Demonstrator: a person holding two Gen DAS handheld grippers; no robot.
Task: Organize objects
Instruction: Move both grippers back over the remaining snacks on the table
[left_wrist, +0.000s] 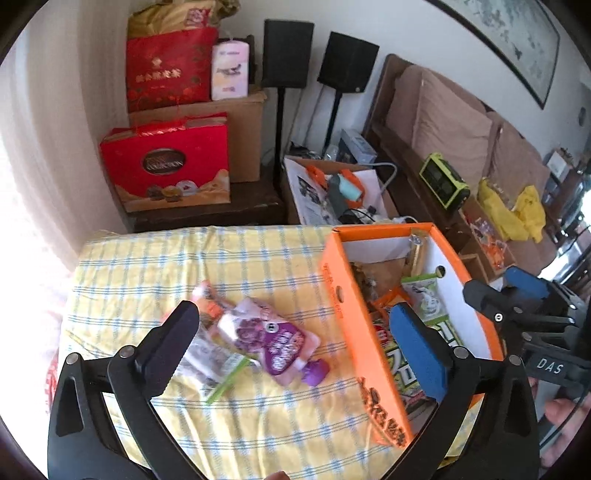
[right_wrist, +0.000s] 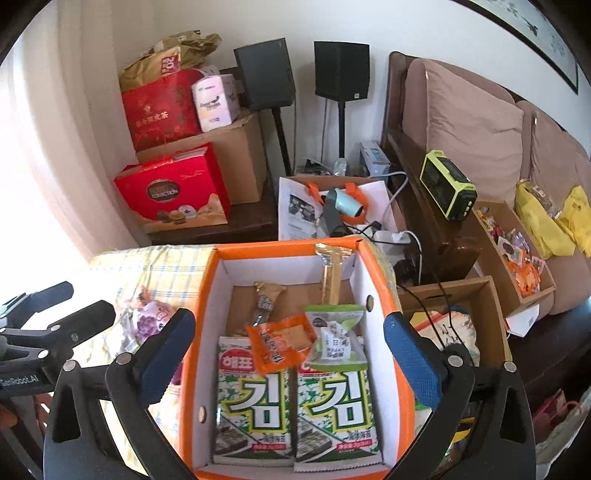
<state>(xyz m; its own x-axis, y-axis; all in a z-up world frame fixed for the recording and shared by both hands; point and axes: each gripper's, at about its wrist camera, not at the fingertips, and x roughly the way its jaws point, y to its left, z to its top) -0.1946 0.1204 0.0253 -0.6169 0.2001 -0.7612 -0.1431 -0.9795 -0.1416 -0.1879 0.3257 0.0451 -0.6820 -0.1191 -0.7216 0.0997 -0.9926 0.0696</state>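
Note:
An orange box (right_wrist: 192, 332) with white inner walls stands on the yellow checked cloth (left_wrist: 147, 266). It holds two seaweed packs (right_wrist: 255, 402), an orange packet (right_wrist: 277, 345), a green pouch (right_wrist: 332, 332) and a gold stick (right_wrist: 330, 280). On the cloth left of the box (left_wrist: 347, 314) lie a purple pouch (left_wrist: 269, 339), a pink pouch (left_wrist: 207, 299) and a clear packet (left_wrist: 214, 358). My left gripper (left_wrist: 295, 332) is open and empty above these pouches. My right gripper (right_wrist: 288, 347) is open and empty over the box; it also shows in the left wrist view (left_wrist: 509, 295).
Red gift boxes (left_wrist: 170, 162) and cardboard boxes stand behind the table. A white bag (left_wrist: 332, 192) of gadgets, two speakers (left_wrist: 288, 51), a sofa (right_wrist: 472, 125) with a green device (right_wrist: 448, 184), and cardboard trays (right_wrist: 513, 251) lie to the right.

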